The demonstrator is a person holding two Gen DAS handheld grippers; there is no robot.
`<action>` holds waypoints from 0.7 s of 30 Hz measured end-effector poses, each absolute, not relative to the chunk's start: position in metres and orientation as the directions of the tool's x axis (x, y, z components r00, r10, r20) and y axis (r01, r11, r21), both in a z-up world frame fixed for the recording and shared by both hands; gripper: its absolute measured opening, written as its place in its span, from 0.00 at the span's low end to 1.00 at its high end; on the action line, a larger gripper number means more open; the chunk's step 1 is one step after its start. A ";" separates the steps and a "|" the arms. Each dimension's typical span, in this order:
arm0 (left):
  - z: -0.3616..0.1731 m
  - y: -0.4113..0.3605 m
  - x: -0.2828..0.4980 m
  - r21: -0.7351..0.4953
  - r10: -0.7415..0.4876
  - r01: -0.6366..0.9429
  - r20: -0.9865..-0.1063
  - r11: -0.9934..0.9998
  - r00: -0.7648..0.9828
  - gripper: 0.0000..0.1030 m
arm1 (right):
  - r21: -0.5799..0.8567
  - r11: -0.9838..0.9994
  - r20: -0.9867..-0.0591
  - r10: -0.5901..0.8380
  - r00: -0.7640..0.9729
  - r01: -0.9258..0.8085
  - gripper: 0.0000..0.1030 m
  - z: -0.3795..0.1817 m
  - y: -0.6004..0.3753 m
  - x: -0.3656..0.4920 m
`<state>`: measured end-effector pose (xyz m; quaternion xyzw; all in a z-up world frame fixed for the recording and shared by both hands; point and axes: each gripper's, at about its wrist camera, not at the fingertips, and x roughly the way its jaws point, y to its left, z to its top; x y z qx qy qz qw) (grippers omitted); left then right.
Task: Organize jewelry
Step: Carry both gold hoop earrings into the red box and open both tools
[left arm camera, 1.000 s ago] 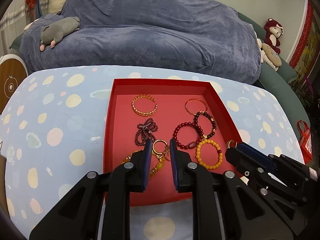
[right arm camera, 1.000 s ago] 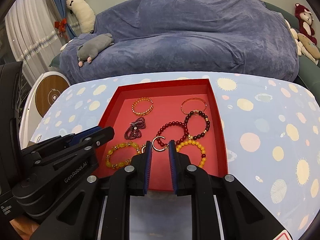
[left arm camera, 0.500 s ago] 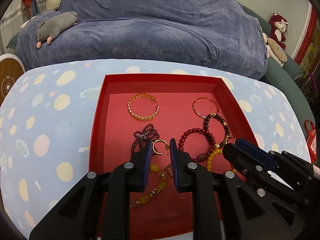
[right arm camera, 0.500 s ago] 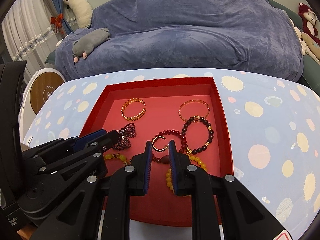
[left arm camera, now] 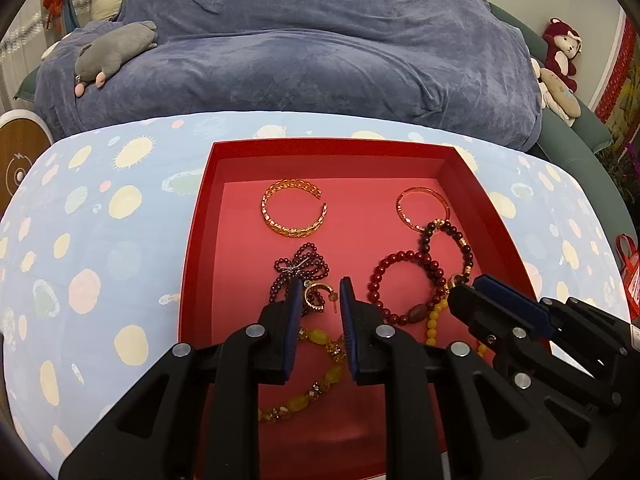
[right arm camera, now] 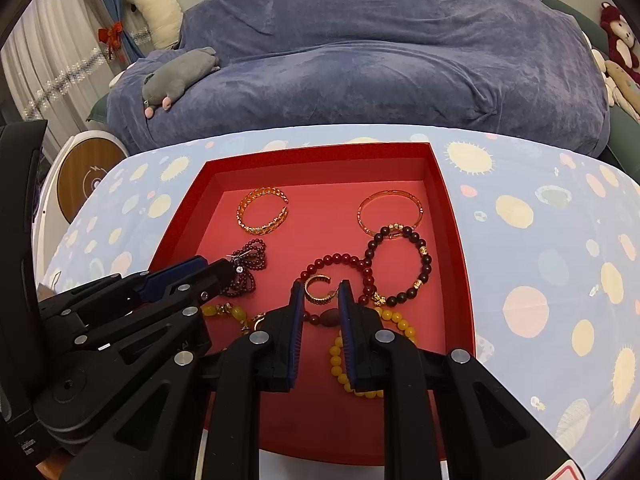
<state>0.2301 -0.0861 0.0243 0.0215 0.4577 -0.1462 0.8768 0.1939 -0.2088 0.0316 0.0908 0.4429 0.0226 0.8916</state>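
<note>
Still early: bracelets lie jumbled, overlapping in red tray (left arm camera: pixel 200 216). Left gripper (left arm camera: pixel 319 300) and right gripper (right arm camera: pixel 320 294) each narrowly parted, framing gold hoop, gripping nothing.

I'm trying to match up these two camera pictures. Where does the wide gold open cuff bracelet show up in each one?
Left wrist view: the gold cuff lies in the far left part of the red tray, above the dark purple bead cluster.
Right wrist view: the gold cuff again lies far left in the tray.
Shared landmark: the thin gold bangle, to its right in both.
</note>
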 end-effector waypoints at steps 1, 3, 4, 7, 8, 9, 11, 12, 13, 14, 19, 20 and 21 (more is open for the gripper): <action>0.025 -0.086 0.230 -0.092 -0.231 0.274 -0.811 0.957 0.537 0.26 | 0.180 0.983 -0.784 0.118 0.610 0.042 0.17 0.032 -0.209 0.193; 0.026 -0.086 0.228 -0.081 -0.219 0.266 -0.810 0.960 0.544 0.30 | 0.172 0.984 -0.785 0.111 0.610 0.042 0.18 0.033 -0.209 0.192; 0.027 -0.086 0.228 -0.076 -0.215 0.265 -0.810 0.961 0.546 0.32 | 0.167 0.985 -0.785 0.108 0.610 0.040 0.18 0.034 -0.208 0.192; 0.031 -0.084 0.226 -0.071 -0.206 0.257 -0.809 0.964 0.551 0.35 | 0.159 0.987 -0.784 0.102 0.612 0.039 0.18 0.038 -0.208 0.190; 0.033 -0.084 0.225 -0.070 -0.204 0.254 -0.807 0.965 0.553 0.36 | 0.155 0.987 -0.783 0.098 0.614 0.040 0.19 0.040 -0.209 0.189; 0.035 -0.084 0.225 -0.068 -0.202 0.251 -0.807 0.966 0.555 0.37 | 0.152 0.987 -0.781 0.094 0.617 0.042 0.19 0.043 -0.209 0.187; 0.039 -0.083 0.222 -0.067 -0.199 0.247 -0.803 0.967 0.562 0.38 | 0.151 0.987 -0.777 0.089 0.623 0.048 0.20 0.047 -0.210 0.184; 0.041 -0.083 0.220 -0.064 -0.195 0.244 -0.801 0.968 0.565 0.40 | 0.150 0.987 -0.776 0.085 0.625 0.051 0.20 0.049 -0.210 0.182; 0.044 -0.083 0.218 -0.062 -0.195 0.243 -0.799 0.968 0.569 0.41 | 0.150 0.987 -0.774 0.084 0.628 0.053 0.20 0.051 -0.211 0.180; 0.046 -0.083 0.215 -0.060 -0.194 0.245 -0.796 0.968 0.573 0.41 | 0.150 0.987 -0.772 0.082 0.630 0.055 0.21 0.053 -0.211 0.178; 0.055 -0.083 0.201 -0.051 -0.187 0.244 -0.795 0.969 0.577 0.41 | 0.137 0.988 -0.769 0.065 0.636 0.065 0.21 0.061 -0.210 0.162; 0.056 -0.083 0.198 -0.053 -0.188 0.243 -0.795 0.969 0.576 0.41 | 0.138 0.988 -0.768 0.063 0.638 0.070 0.21 0.062 -0.211 0.158; 0.057 -0.083 0.194 -0.053 -0.187 0.241 -0.797 0.969 0.575 0.41 | 0.138 0.988 -0.767 0.060 0.638 0.073 0.21 0.063 -0.211 0.155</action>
